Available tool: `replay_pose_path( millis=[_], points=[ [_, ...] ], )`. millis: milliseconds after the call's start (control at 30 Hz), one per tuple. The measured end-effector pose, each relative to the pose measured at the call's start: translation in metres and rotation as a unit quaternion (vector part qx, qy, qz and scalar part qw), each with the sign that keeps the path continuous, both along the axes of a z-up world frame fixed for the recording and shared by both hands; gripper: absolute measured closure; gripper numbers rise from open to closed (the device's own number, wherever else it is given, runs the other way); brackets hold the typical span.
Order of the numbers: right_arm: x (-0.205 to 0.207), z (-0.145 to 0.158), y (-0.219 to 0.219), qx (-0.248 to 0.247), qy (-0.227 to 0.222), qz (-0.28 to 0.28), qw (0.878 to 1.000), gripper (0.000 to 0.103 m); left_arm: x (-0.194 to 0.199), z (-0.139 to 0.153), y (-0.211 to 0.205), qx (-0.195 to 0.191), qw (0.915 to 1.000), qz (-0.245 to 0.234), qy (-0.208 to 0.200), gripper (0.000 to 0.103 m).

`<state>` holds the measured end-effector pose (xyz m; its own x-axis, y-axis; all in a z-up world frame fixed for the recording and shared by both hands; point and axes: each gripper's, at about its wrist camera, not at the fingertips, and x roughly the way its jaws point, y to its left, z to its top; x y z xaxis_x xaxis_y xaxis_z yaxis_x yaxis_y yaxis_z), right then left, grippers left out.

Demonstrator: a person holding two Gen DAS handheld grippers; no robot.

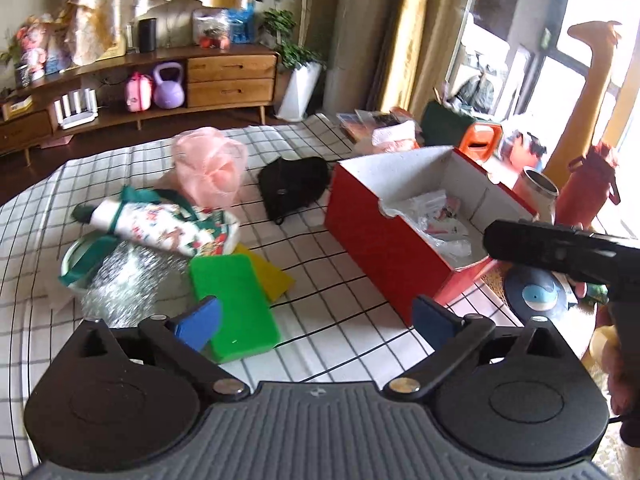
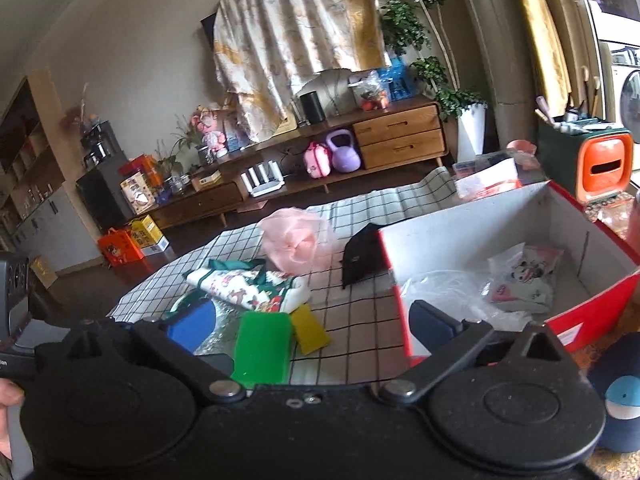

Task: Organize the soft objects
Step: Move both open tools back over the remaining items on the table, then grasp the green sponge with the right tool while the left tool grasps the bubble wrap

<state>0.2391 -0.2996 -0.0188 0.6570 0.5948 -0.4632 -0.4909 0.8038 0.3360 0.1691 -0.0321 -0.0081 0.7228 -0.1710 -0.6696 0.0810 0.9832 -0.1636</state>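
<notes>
A red box [image 1: 376, 236] with a white inside stands on the checked cloth and holds a bagged printed garment [image 2: 524, 276]. Left of it lie a black cloth item [image 1: 294, 188], a pink mesh puff [image 1: 210, 166], a printed green-trimmed fabric piece [image 1: 160, 226], a green sponge [image 1: 236, 304] and a yellow sponge [image 1: 268, 272]. My left gripper [image 1: 316, 320] is open above the cloth, its left finger beside the green sponge, nothing between the pads. My right gripper [image 2: 312, 324] is open too, its right finger near the box's front wall [image 2: 400, 292], holding nothing.
A crinkled clear bag [image 1: 120, 284] and a green-rimmed bowl [image 1: 76, 264] lie at the left. Beyond the box stand a steel cup [image 1: 540, 190], a red bottle [image 1: 588, 188] and an orange container [image 1: 480, 142]. A wooden sideboard [image 2: 400, 140] lines the far wall.
</notes>
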Motion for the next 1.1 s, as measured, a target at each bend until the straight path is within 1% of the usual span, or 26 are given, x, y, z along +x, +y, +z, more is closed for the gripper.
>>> replay_pose_path(
  millis=[100, 233, 333, 433, 500, 600, 733, 833, 933, 1100],
  points=[
    [-0.006, -0.008, 0.016, -0.007, 0.002, 0.007, 1.0, 0.0, -0.012, -0.007, 0.016, -0.003, 0.9997, 0.02, -0.011, 0.001],
    [-0.008, -0.02, 0.032, 0.013, 0.034, 0.019, 0.999, 0.0, -0.025, -0.017, 0.037, -0.003, 0.9981, 0.055, -0.027, 0.001],
    [-0.011, -0.028, 0.045, 0.012, 0.026, 0.012, 1.0, 0.0, -0.031, -0.024, 0.053, -0.01, 0.9966, 0.074, -0.036, 0.001],
    [-0.011, -0.035, 0.059, 0.008, 0.03, 0.025, 0.999, 0.0, -0.035, -0.028, 0.068, -0.01, 0.9938, 0.1, -0.048, 0.001],
    [-0.013, -0.04, 0.069, -0.002, 0.021, 0.03, 0.999, 0.0, -0.035, -0.031, 0.078, -0.012, 0.9918, 0.116, -0.052, 0.001],
    [-0.016, -0.046, 0.083, -0.017, -0.004, 0.032, 0.999, 0.0, -0.031, -0.039, 0.091, -0.016, 0.9908, 0.127, -0.044, 0.001],
    [-0.008, -0.057, 0.097, -0.024, 0.016, 0.053, 0.998, 0.0, -0.024, -0.051, 0.104, -0.021, 0.9897, 0.138, -0.031, 0.001],
    [-0.007, -0.064, 0.114, -0.06, 0.01, 0.072, 0.996, 0.0, -0.018, -0.062, 0.111, -0.026, 0.9897, 0.139, -0.023, 0.001],
    [-0.001, -0.073, 0.127, -0.076, 0.006, 0.095, 0.993, 0.0, -0.014, -0.071, 0.117, -0.034, 0.9891, 0.142, -0.019, 0.001],
    [0.011, -0.087, 0.146, -0.11, 0.014, 0.101, 0.989, 0.0, -0.003, -0.086, 0.122, -0.019, 0.9875, 0.156, -0.015, 0.001]
  ],
)
